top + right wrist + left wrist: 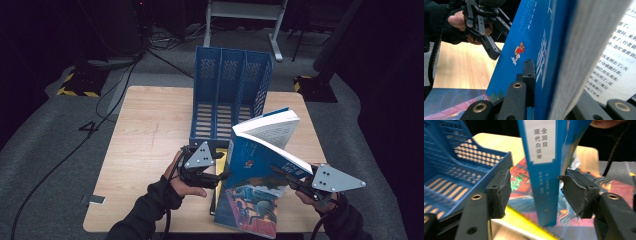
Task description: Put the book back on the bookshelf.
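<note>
A blue book [260,152] stands upright on the table, fanned partly open at its top. My right gripper [282,175] is shut on its cover and a block of pages [536,50], one jaw on each side. In the left gripper view the spine [544,170], with a white label, stands between the jaws of my left gripper [535,192]. The right pad [574,192] is at the spine's edge and the left pad [499,192] is clear of it. The left gripper [225,175] is open at the book's left side.
A second book with a colourful cover [247,212] lies flat under the upright one, on something yellow [220,165]. A blue three-slot file rack [230,95] stands just behind on the wooden table [150,130]. Cables trail over the dark floor beyond.
</note>
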Available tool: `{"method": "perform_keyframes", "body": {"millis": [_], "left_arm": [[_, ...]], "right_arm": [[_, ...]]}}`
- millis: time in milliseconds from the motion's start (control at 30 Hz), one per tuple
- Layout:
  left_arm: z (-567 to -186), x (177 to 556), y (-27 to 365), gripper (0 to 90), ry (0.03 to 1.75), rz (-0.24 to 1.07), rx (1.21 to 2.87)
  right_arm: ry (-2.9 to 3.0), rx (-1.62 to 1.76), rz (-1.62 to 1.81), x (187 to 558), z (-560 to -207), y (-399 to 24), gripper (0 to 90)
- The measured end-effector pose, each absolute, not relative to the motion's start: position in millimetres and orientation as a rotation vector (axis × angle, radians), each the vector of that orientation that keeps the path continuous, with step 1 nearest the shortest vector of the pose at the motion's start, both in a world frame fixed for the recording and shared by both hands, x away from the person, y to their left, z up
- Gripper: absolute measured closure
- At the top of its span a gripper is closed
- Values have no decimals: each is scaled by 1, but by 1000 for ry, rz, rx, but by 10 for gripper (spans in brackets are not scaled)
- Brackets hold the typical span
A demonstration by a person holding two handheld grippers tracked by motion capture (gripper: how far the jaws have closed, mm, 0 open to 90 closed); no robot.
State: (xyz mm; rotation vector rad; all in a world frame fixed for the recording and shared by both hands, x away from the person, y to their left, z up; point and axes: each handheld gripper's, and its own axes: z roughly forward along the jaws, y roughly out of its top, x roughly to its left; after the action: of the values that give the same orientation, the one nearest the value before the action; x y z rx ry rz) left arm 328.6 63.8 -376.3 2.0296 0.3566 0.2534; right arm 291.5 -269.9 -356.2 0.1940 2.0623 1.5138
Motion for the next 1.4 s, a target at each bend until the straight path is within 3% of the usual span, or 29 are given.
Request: {"method": "perform_keyframes", "body": {"millis": [200,833,967,1100,1400], "left_arm": [[-375,333,47,533,286,263,1979],[-343,351,22,451,215,199,1880],[-336,351,18,450,196,192,1854],[-334,350,20,543,192,205,1857],[-334,348,20,592,214,218,1857]], "right_arm": [[2073,192,1500,289,-356,-270,785],[2046,249,1536,292,-356,-263,736],[2030,265,1521,293,-357,-260,678],[1996,320,1520,294,-355,-264,569],[2021,387,1434,293,-360,-292,403]]}}
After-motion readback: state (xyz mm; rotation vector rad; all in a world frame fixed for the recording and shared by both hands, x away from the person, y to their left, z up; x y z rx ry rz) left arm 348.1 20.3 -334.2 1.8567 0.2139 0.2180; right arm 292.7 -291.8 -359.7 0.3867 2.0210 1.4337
